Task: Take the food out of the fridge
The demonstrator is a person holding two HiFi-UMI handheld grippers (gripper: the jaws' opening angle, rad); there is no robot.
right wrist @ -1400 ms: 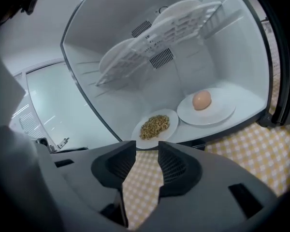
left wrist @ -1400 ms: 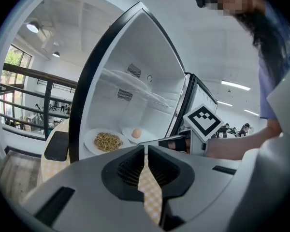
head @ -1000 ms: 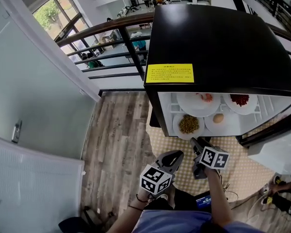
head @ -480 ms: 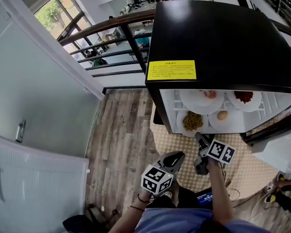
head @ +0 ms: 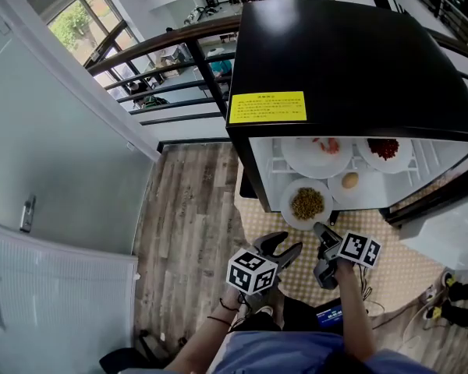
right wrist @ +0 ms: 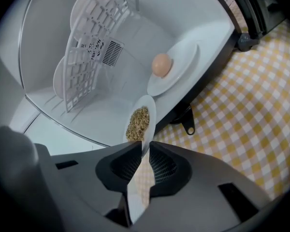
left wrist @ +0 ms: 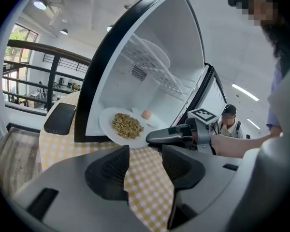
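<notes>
The black fridge (head: 351, 61) stands open. On its floor a white plate of brownish grains (head: 307, 204) juts out past the front edge. My right gripper (head: 321, 230) has that plate's near rim (right wrist: 139, 122) between its pads; its jaws are closing and press on the rim. Beside it a plate with an egg (right wrist: 161, 64) sits further inside. Two plates rest on the wire shelf above, one with pink food (head: 318, 153), one with red food (head: 384, 150). My left gripper (left wrist: 146, 153) hangs lower left of the grain plate (left wrist: 125, 125), jaws opening, with nothing between them.
A yellow checked cloth (head: 390, 279) lies under the fridge, with a dark phone (left wrist: 60, 118) on it left of the opening. The fridge door (head: 444, 209) swings out at the right. A white wire shelf (right wrist: 94, 42) spans the inside. A railing (head: 171, 61) runs behind.
My right gripper's jaws have closed onto the grain plate's rim, and the plate has slid out toward the fridge front. The left gripper's jaws have opened and it has sunk a little.
</notes>
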